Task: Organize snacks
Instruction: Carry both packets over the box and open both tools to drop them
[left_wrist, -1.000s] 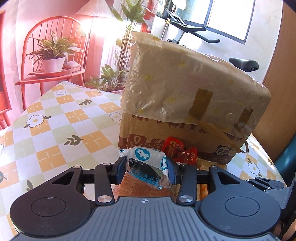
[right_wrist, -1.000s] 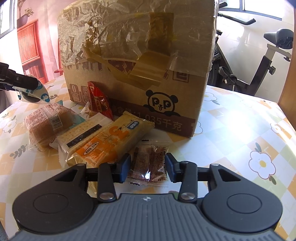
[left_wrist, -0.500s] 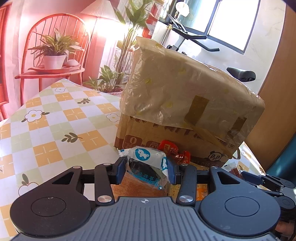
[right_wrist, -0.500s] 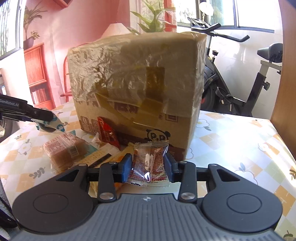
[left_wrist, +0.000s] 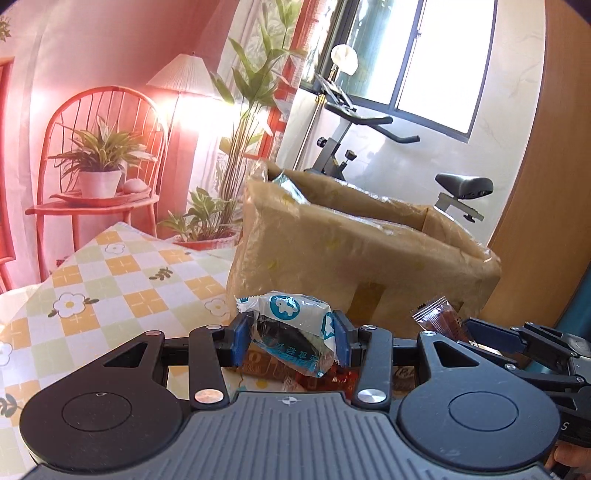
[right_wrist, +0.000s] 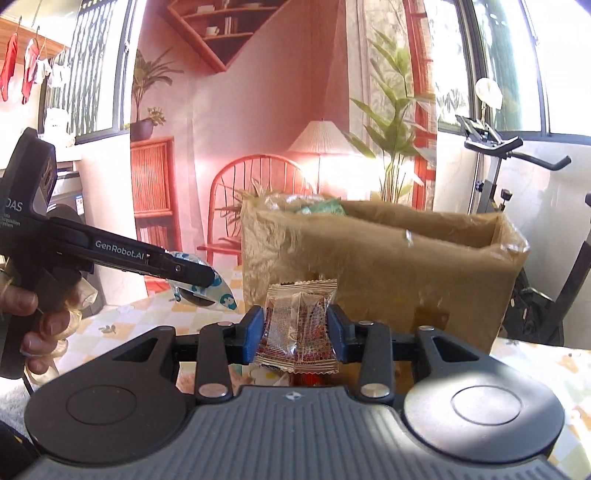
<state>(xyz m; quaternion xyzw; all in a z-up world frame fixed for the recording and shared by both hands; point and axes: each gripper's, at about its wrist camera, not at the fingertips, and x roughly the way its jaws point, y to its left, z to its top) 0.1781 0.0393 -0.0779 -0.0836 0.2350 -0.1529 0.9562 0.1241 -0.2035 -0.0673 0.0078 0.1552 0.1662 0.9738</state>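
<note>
Left gripper (left_wrist: 288, 341): black, ribbed housing with two blue pads; the jaws are clamped on one white-and-blue packet (left_wrist: 291, 334), pinched at both sides
White-and-blue packet: glossy crinkled film, printed with round blue animal badges, a dark rounded filling seen through it; it is held clear of the table, in front of the box's near wall
Right gripper (right_wrist: 295, 334): same black build with blue pads; the jaws are closed on one clear packet (right_wrist: 299, 325), gripped at its left and right sides
Clear packet: flat, square, transparent film with crimped top and bottom seams, reddish-brown contents inside; it is held upright in the air before the box
Cardboard box (left_wrist: 354, 258): one, brown, open-topped, wrapped in wrinkled shiny plastic film with tape patches; it stands on the table near its far edge, and green and clear wrapping is seen inside its far left corner
Table (left_wrist: 122, 273): covered by a smooth cloth checked in orange, green and white with daisy prints
Loose snacks below the grippers: red wrappers are glimpsed on the table at the foot of the box; their number cannot be told
Hand (right_wrist: 33, 321): one, seen at the left edge of the right wrist view, wrapped round the left gripper's handle
</note>
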